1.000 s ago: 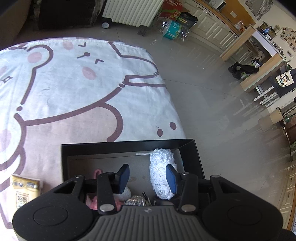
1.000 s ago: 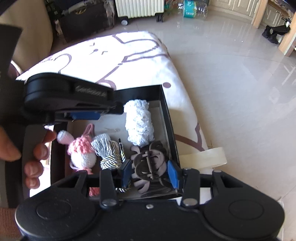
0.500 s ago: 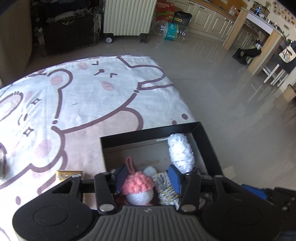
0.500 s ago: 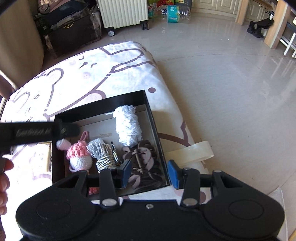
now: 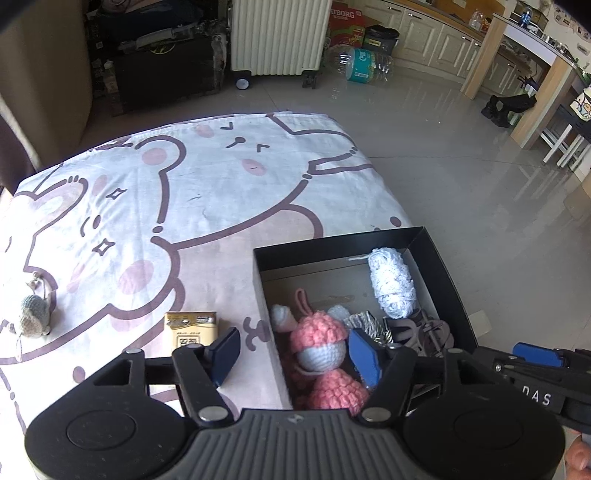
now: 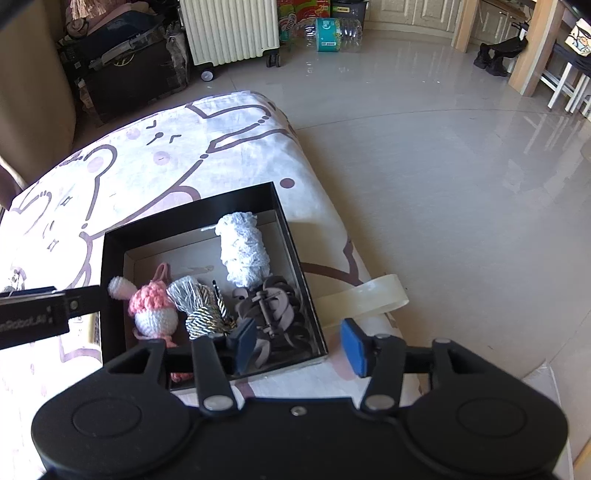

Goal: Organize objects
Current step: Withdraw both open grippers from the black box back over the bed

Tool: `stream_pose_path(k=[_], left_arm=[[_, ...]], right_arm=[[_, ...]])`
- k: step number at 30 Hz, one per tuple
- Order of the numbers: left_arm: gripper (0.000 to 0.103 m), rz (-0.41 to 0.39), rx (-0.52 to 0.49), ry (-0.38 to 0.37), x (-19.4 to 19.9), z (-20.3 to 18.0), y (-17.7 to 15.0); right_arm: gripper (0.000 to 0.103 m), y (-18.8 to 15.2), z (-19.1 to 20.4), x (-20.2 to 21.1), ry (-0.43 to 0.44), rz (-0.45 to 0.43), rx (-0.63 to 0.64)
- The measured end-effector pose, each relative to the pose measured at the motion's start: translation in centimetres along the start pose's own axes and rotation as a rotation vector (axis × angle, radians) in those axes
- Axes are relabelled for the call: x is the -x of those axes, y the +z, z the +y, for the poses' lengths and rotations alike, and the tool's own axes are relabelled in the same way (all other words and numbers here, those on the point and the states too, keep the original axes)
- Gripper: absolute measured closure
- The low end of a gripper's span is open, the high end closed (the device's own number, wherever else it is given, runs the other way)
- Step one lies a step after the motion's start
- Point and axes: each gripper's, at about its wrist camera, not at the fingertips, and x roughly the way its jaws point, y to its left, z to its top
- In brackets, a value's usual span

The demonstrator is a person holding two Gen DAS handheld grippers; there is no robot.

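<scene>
A black box (image 5: 332,245) (image 6: 184,210) sits at the edge of a cartoon-print blanket. Inside lie a white crochet roll (image 5: 391,288) (image 6: 242,254), a pink crochet doll (image 5: 319,343) (image 6: 153,310), a striped tassel (image 6: 199,310) and a mauve hair claw (image 6: 269,306). My left gripper (image 5: 293,354) hovers over the box's left wall, its jaws opening with nothing pressed between them. My right gripper (image 6: 299,347) hangs above the box's near right corner, jaws also opening and empty.
A small yellow packet (image 5: 192,328) lies on the blanket just left of the box, and a grey crochet mouse (image 5: 35,314) further left. A translucent tape strip (image 6: 364,299) hangs off the blanket's right edge. Glossy tiled floor lies beyond; a white radiator (image 5: 277,33) stands far back.
The left gripper rose and shifted left from inside the box to over its left wall, jaws widening. The right gripper lifted off the hair claw, which stays in the box, and widened.
</scene>
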Motion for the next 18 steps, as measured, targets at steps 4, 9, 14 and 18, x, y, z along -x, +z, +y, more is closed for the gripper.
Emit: stream_pose_path(k=[4, 9, 14, 18], left_arm=[[0.028, -0.004, 0.01, 0.01, 0.8, 0.7, -0.5], [0.015, -0.016, 0.019, 0.024, 1.7, 1.3, -1.2], [0.006, -0.005, 0.023, 0.033, 2.0, 1.6, -1.8], [0.002, -0.001, 0.017, 0.043, 2.3, 1.7, -2.1]], right_arm=[[0.049, -0.3, 0.1, 0.4, -0.01, -0.006, 0.001], [0.044, -0.7, 0.4, 1.0, -0.019, -0.018, 0.013], [0.036, -1.0, 0.4, 1.6, -0.021, -0.03, 0.01], [0.032, -1.3, 0.5, 1.9, -0.033, -0.035, 0.016]])
